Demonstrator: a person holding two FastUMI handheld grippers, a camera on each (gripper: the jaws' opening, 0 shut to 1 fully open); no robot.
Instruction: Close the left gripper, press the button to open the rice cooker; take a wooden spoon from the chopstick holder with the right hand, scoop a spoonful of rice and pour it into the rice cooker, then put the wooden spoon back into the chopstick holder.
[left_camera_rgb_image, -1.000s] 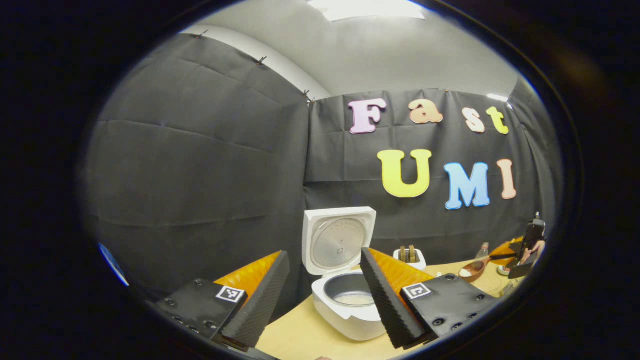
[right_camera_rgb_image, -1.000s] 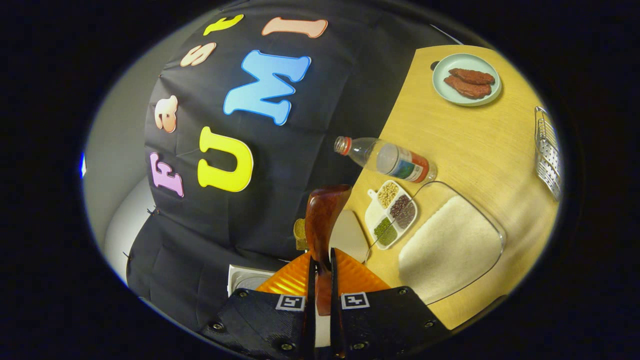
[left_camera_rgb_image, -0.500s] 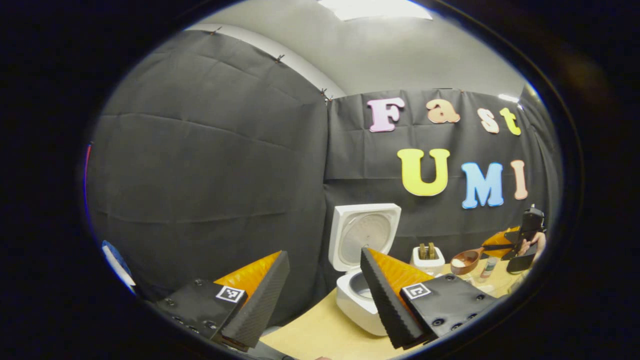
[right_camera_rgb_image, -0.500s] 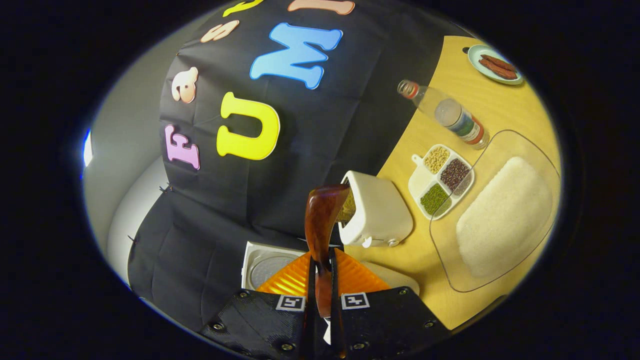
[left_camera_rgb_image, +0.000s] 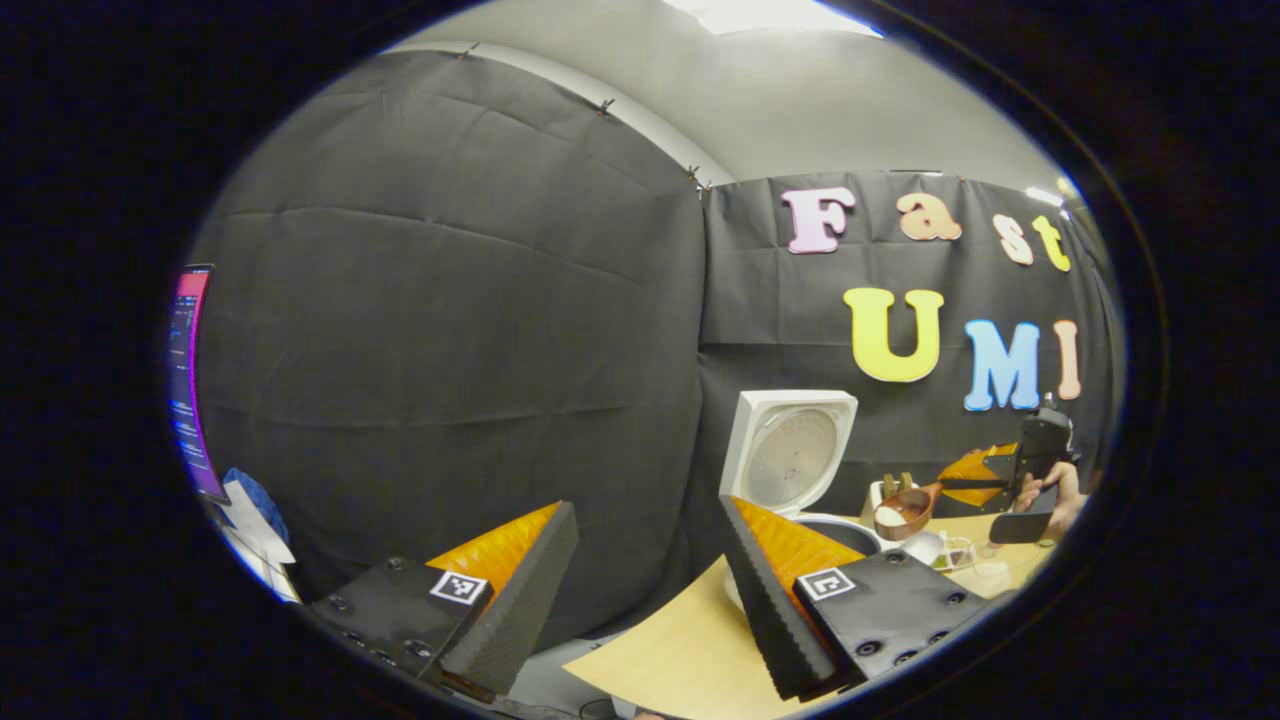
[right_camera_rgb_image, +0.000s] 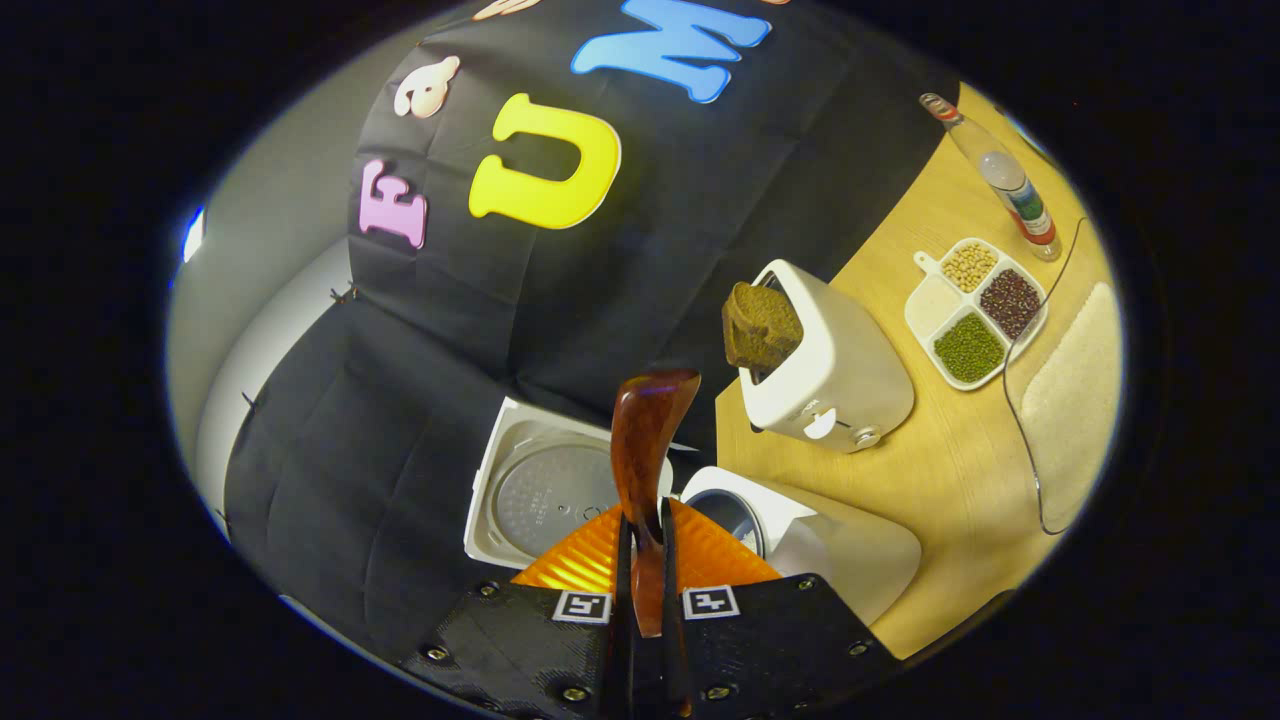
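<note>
The left gripper view looks out from low at the near edge of the table (left_camera_rgb_image: 660, 655), facing mostly the black cloth wall, with the open rice cooker (left_camera_rgb_image: 795, 455) off to its right and well away. The right gripper view looks down from above and is rolled sideways, so the table (right_camera_rgb_image: 950, 480) runs up its right side; it sits much nearer the rice cooker (right_camera_rgb_image: 560, 490), just ahead of its fingers. Both views share the rice cooker, the white toaster (right_camera_rgb_image: 830, 365) and the table.
</note>
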